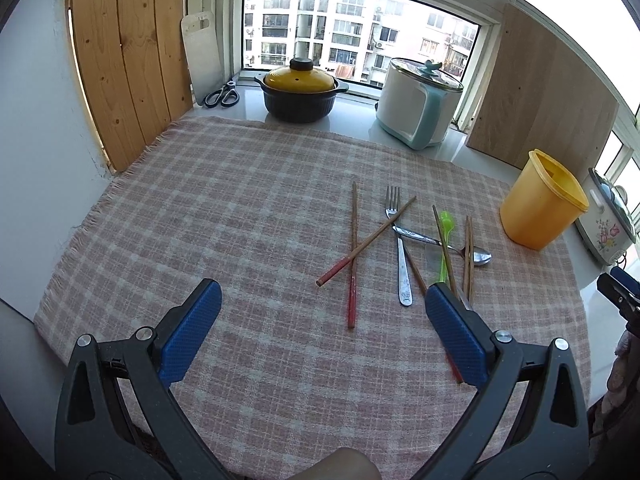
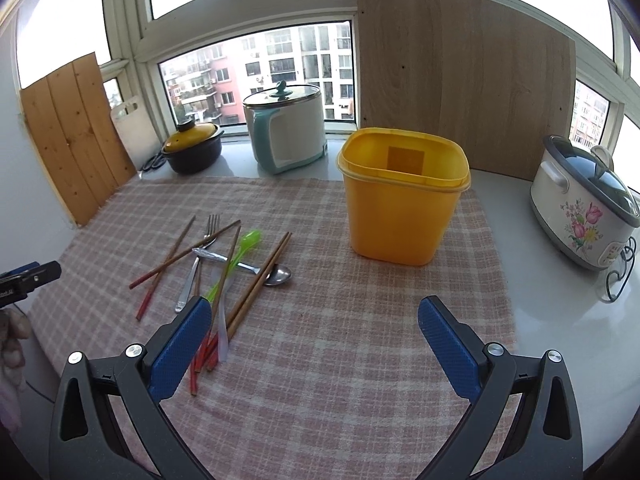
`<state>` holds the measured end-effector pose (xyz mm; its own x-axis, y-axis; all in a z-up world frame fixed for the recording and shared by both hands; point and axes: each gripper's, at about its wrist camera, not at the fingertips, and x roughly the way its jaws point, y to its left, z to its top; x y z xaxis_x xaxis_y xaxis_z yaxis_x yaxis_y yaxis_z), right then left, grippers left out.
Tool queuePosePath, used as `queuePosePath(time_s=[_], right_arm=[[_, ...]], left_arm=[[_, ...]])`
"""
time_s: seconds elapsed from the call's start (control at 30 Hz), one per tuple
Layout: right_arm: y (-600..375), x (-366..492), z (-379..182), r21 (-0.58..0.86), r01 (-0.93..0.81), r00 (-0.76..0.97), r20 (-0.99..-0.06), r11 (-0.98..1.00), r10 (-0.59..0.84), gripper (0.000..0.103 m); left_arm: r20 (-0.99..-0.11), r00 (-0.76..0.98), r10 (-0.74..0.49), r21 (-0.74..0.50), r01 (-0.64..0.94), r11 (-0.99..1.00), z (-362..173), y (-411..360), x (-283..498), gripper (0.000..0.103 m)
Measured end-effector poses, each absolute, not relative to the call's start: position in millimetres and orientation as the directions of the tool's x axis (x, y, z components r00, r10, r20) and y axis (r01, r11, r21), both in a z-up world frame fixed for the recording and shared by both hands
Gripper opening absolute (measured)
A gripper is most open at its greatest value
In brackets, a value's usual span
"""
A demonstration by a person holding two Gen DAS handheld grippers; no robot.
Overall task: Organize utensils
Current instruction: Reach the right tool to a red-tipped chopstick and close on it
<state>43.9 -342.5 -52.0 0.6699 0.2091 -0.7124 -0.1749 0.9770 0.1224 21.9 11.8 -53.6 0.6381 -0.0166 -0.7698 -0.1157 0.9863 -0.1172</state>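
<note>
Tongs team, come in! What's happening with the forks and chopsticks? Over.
Left tongs and right tongs open, empty. Utensils scattered on the checked cloth, none in the yellow bin. Nothing blocking the bin.

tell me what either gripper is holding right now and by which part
Nothing is held: left gripper and right gripper both have jaws apart, empty.

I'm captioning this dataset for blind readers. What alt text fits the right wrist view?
An open right hand-held gripper hangs above a checked cloth, holding nothing. An empty yellow container stands ahead; chopsticks, a fork, a metal spoon and a green spoon lie scattered at left.
</note>
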Motion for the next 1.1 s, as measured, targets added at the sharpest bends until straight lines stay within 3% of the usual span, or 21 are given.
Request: queuePosePath(time_s=[0.17, 0.4, 0.47, 0.77, 0.93, 1.03, 1.1], right_arm=[[-330, 56, -55, 0.142, -0.164, 0.636, -0.741, 0.976, 0.215, 0.102], [-299, 76, -59, 0.145, -0.193, 0.602, -0.763, 0.970, 0.234, 0.102], [-293, 81, -62, 0.177, -0.204, 0.582, -0.769, 0.963, 0.264, 0.102], [-274, 107, -89, 0.277, -0.209, 0.460, -0.819, 0.938, 0.344, 0.068], [-257, 121, -104, 0.291, -0.246, 0.389, -0.844, 0.924, 0.370, 0.040], [-246, 130, -114, 0.304, -0.270, 0.351, -0.852, 0.914, 0.388, 0.029], [-240, 135, -120, 0.310, -0.278, 0.329, -0.859, 0.909, 0.393, 0.028]], left_arm=[[-0.786, 0.614, -0.075, -0.085, 0.013, 0.996, -63, 5, 52, 0.089], [-0.816, 0.538, -0.210, -0.148, 0.156, 0.977, -83, -1, 91, 0.071], [-0.827, 0.512, -0.232, -0.159, 0.182, 0.970, -90, -2, 100, 0.062], [-0.854, 0.424, -0.302, -0.202, 0.265, 0.943, -117, -9, 127, 0.042], [-0.861, 0.393, -0.324, -0.225, 0.278, 0.934, -128, -11, 138, 0.032], [-0.866, 0.374, -0.333, -0.237, 0.280, 0.930, -134, -13, 143, 0.028], [-0.869, 0.368, -0.331, -0.237, 0.278, 0.931, -138, -13, 148, 0.027]])
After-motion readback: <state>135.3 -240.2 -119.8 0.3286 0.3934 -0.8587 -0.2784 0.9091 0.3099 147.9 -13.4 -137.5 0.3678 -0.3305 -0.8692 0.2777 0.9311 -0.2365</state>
